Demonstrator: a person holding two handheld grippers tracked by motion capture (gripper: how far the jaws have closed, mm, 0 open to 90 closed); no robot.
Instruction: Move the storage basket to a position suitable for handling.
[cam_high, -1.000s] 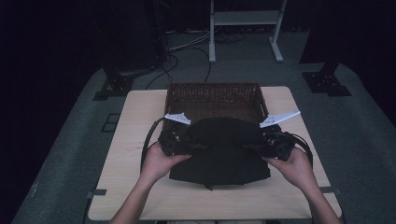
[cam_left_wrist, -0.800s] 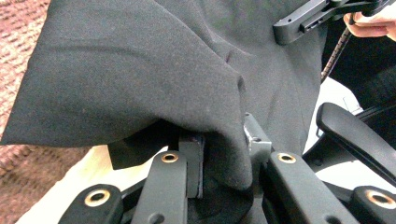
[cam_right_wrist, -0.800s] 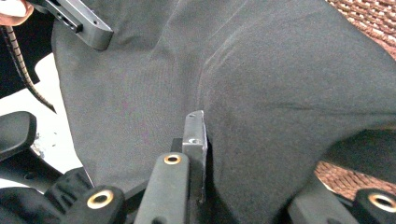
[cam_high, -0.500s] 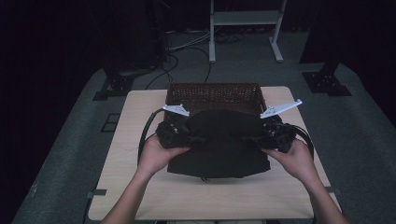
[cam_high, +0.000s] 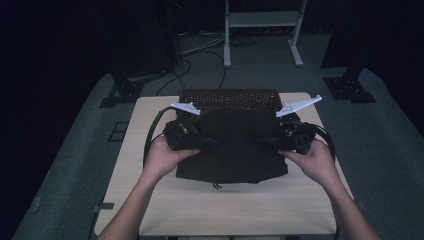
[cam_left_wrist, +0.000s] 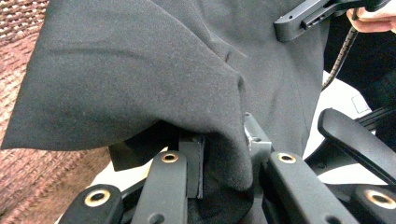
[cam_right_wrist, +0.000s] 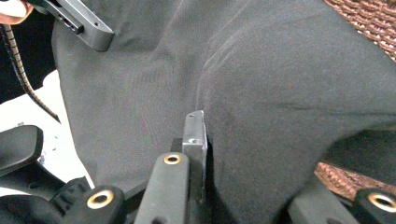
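The black cloth (cam_high: 232, 145) is pinched at either side by the left gripper (cam_high: 186, 137) and right gripper (cam_high: 289, 139), its far edge overlapping the basket (cam_high: 227, 96) just beyond.

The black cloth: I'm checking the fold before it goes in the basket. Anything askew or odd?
Nothing stands out. The black cloth hangs evenly between the left gripper and right gripper, before the wicker basket.
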